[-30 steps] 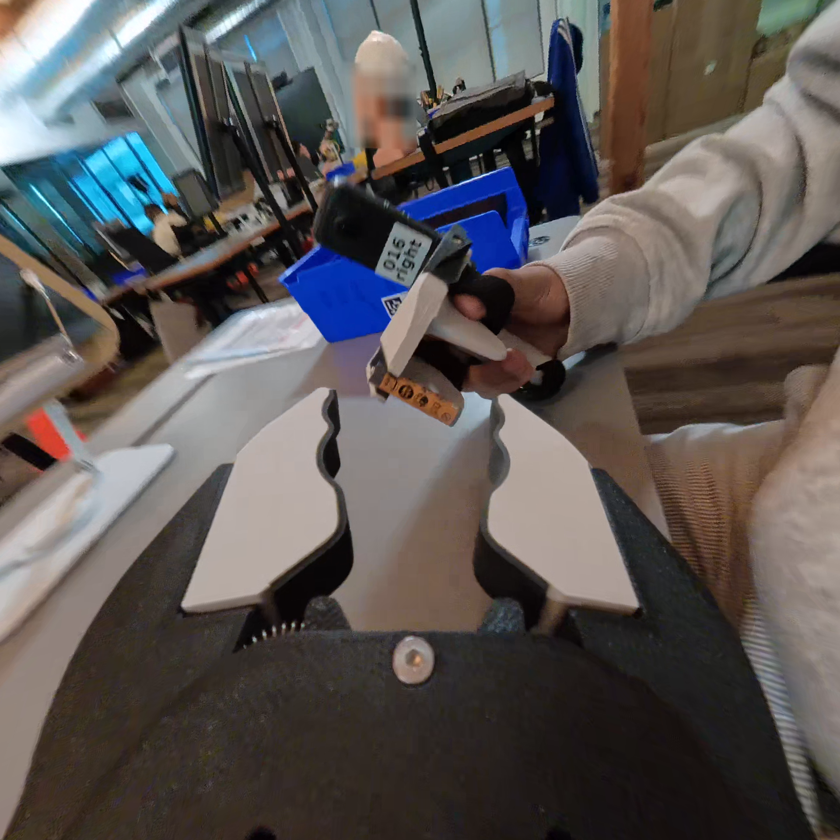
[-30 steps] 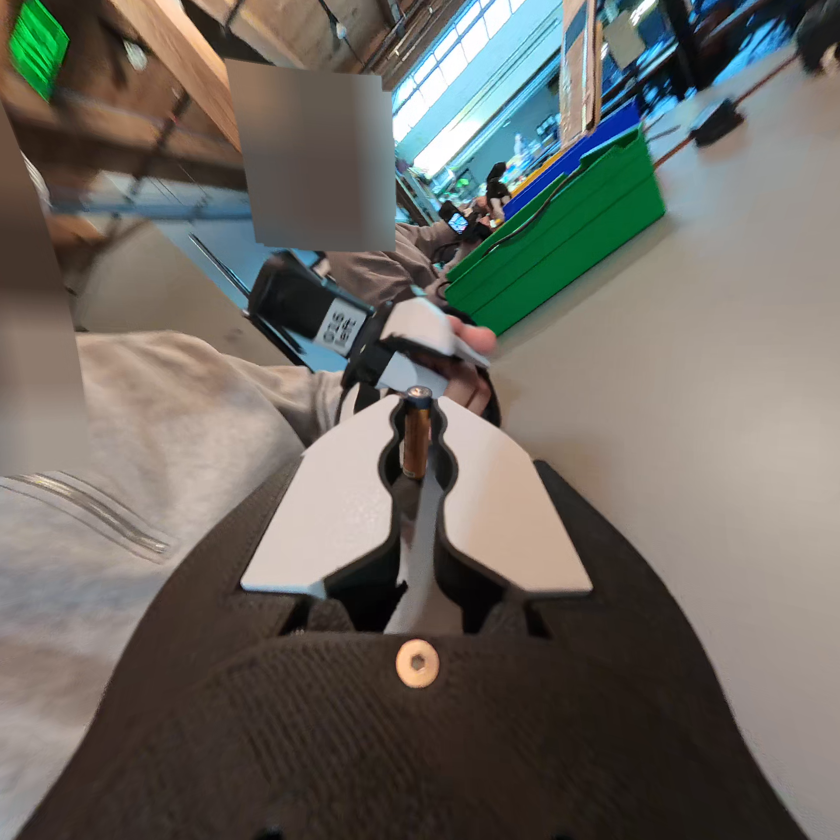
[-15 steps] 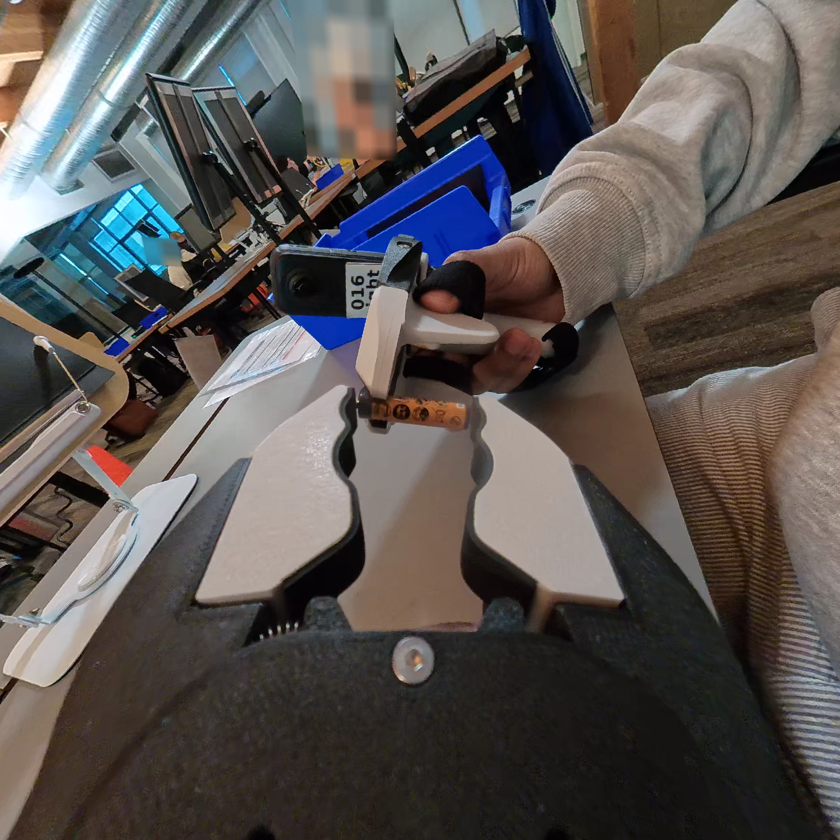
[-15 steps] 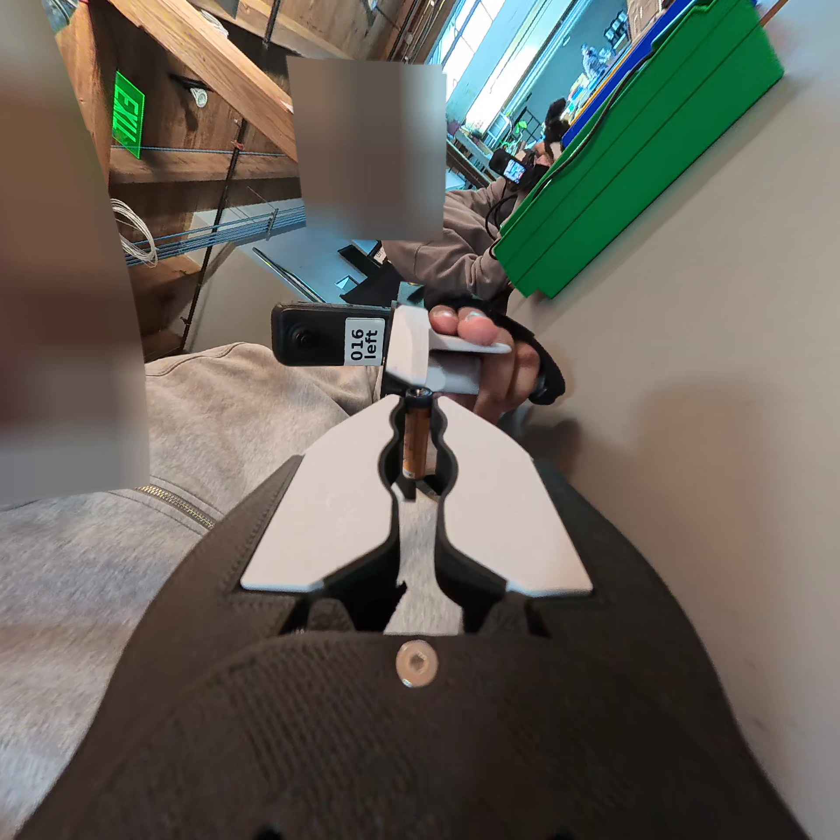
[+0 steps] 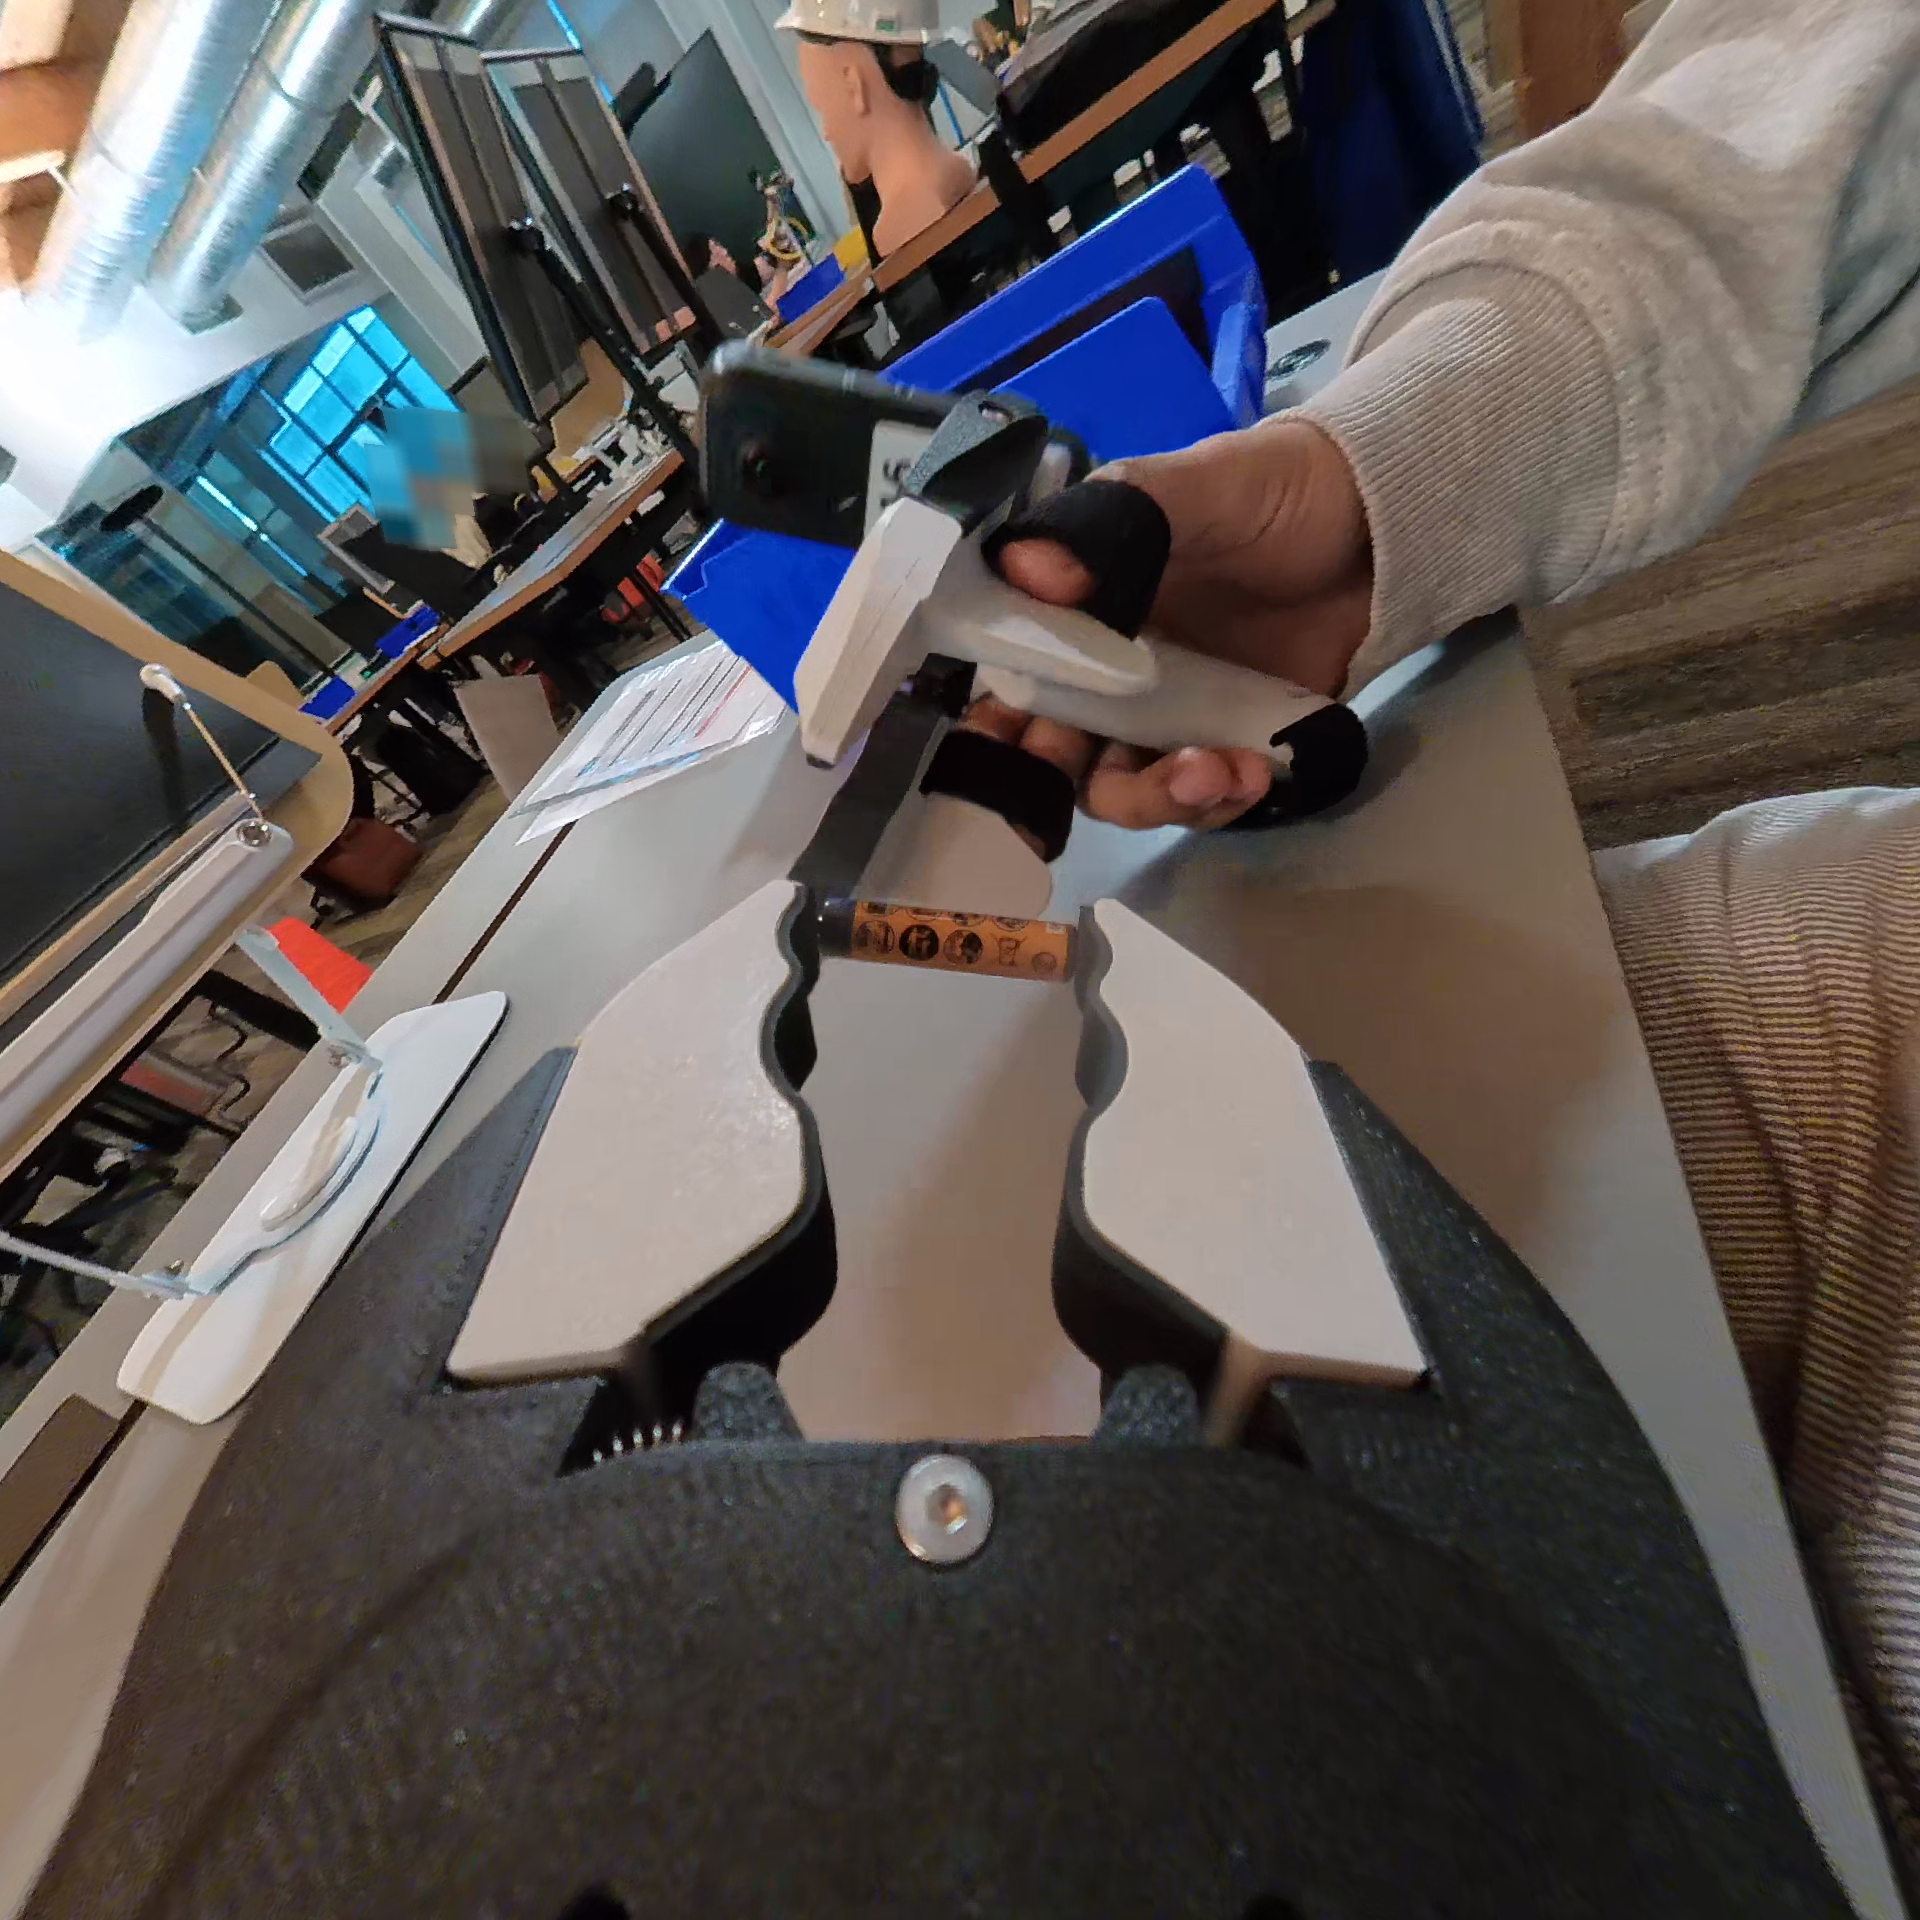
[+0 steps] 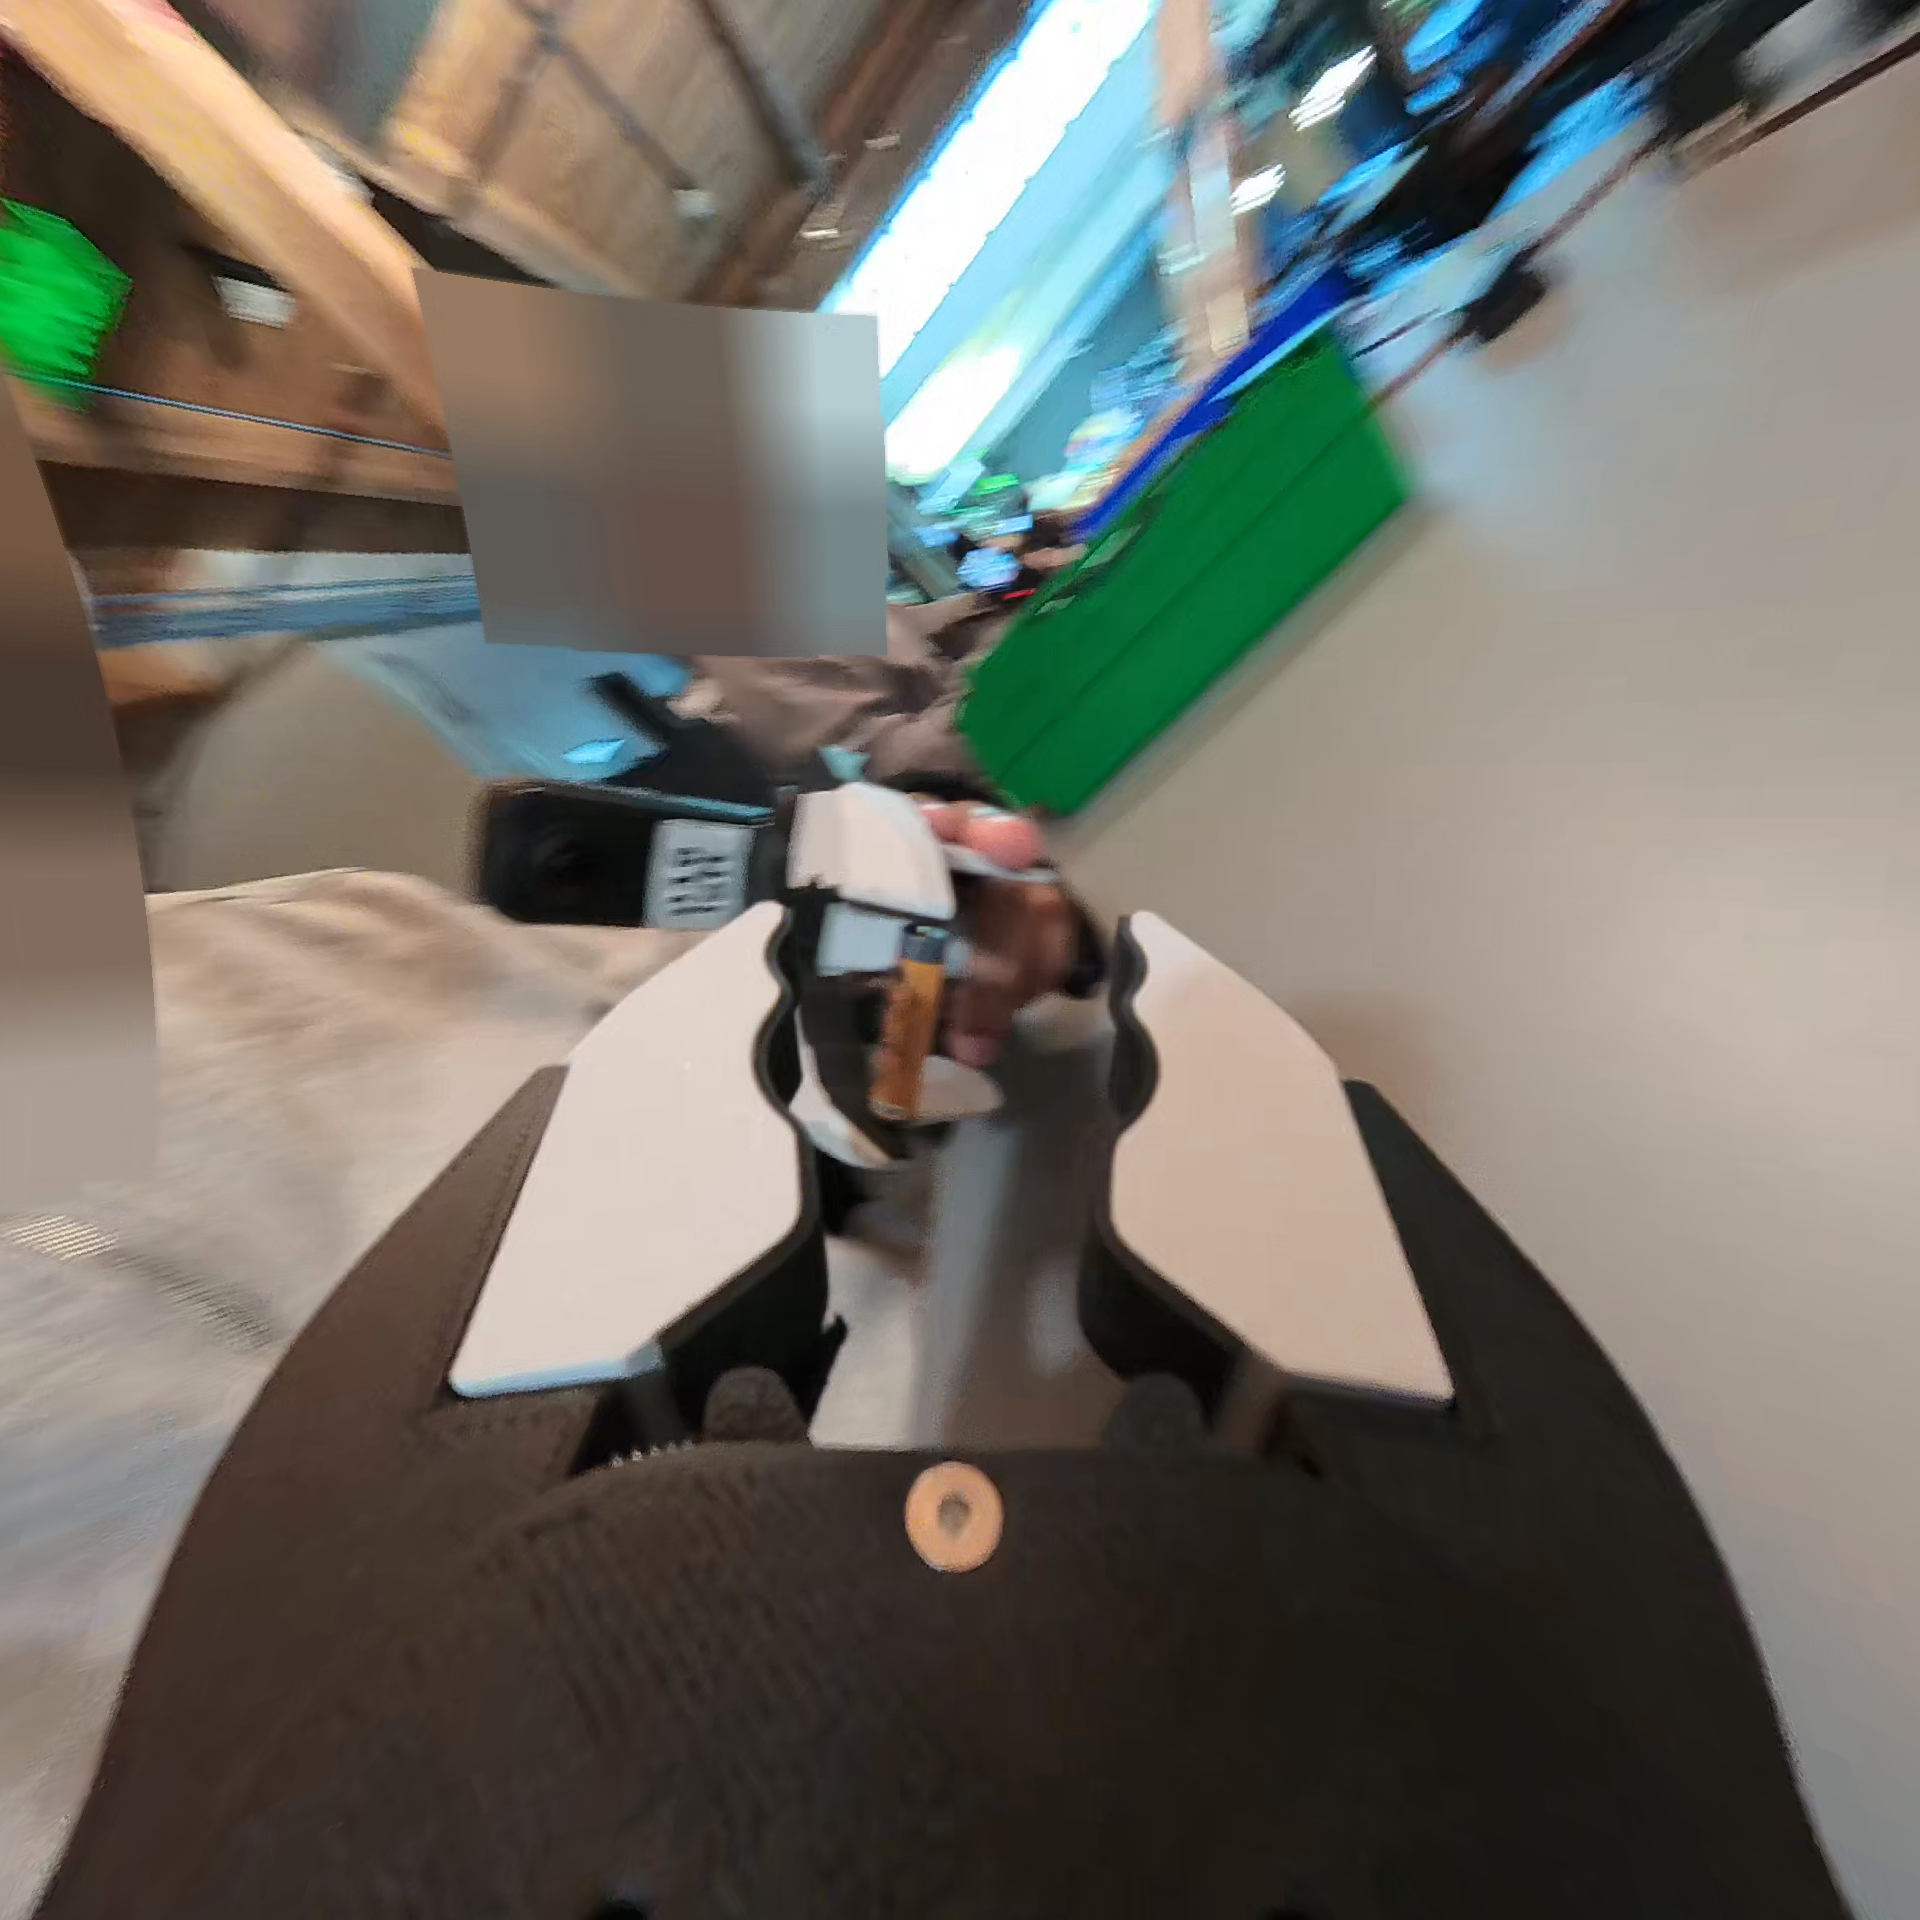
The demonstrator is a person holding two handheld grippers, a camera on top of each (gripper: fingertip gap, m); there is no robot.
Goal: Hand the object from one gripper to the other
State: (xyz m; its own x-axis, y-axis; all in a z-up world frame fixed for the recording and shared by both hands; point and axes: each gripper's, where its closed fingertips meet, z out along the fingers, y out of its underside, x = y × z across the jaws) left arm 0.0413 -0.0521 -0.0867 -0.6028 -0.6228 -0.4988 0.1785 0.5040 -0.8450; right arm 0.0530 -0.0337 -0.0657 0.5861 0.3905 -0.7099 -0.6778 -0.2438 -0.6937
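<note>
An orange and black battery [image 5: 945, 942] lies crosswise between my left gripper's [image 5: 945, 930] white fingertips, which press on its two ends above the grey table [image 5: 1351, 987]. My right gripper [image 5: 899, 805], held by a hand, is just behind it with its jaws apart and off the battery. In the blurred right wrist view my right gripper [image 6: 951, 935] is wide open and empty. There the battery [image 6: 912, 1029] stands upright between the left gripper's [image 6: 904, 997] fingers, just beyond my tips.
A blue bin [image 5: 1091, 343] stands at the table's far end and a green bin [image 6: 1184, 582] on the other side. A sheet of paper [image 5: 665, 717] and a white stand base [image 5: 312, 1174] lie at the left. The person's sleeve [image 5: 1610, 312] and lap are at the right. Only a small space, under 4 cm, lies between the two pairs of fingers.
The right gripper brought the battery between the left fingertips. The left gripper closed on its ends. The right gripper opened, let go and pulled back a little.
</note>
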